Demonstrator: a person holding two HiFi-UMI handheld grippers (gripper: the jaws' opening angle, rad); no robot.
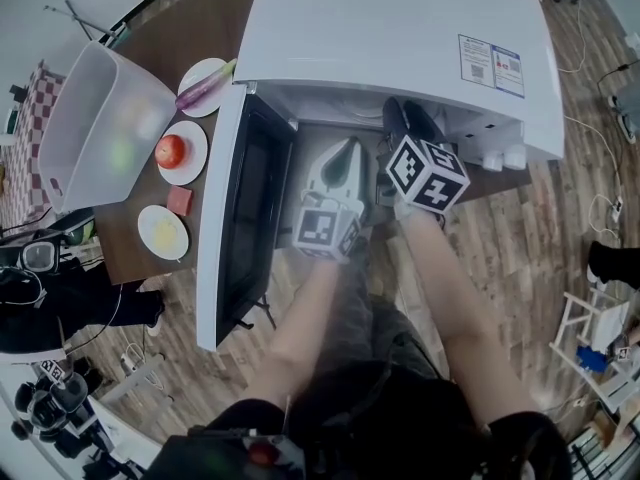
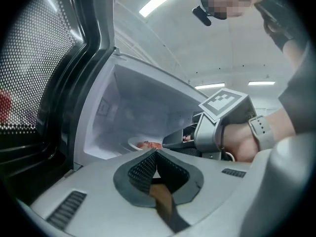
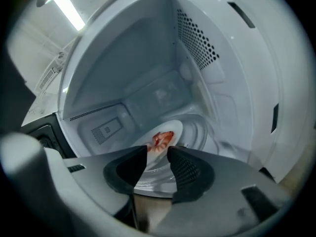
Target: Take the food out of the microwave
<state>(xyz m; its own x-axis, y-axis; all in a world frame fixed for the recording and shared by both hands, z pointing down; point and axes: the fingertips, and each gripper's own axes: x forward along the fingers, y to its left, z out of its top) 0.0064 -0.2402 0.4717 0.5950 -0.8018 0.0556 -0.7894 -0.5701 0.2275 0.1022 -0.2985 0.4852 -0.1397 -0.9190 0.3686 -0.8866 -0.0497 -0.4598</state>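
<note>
Inside the open white microwave oven (image 1: 400,38), on its round glass turntable (image 3: 207,132), sits the small white plate of reddish food (image 3: 163,138), not lifted yet. Right tongs (image 3: 158,154) are spread apart, with the dark ribbed pads either side of a gap that lines up with the plate's near rim. As far as I can see the pads don't touch it, so nothing is gripped. I read this as set up for a pinch on the rim, tilted slightly down to reach the plate edge. Left tongs (image 2: 155,154) are closed tight and empty, held level at the cavity mouth just beside the right one, likely parked out of the way. The dark-windowed microwave door (image 1: 240,218) is swung fully out to the left, which leaves the opening free for both arms. Left of the door, the brown wooden surface (image 1: 200,28) carries a clear plastic bin (image 1: 100,128), a red tomato on a white plate (image 1: 172,151), a pale yellow item on another white plate (image 1: 163,230) and a small pink block (image 1: 180,201). That's the probable landing zone for the food. Next I need to push in a bit further and close on the rim. The risk is the plate tipping from a one-edge grip.
</note>
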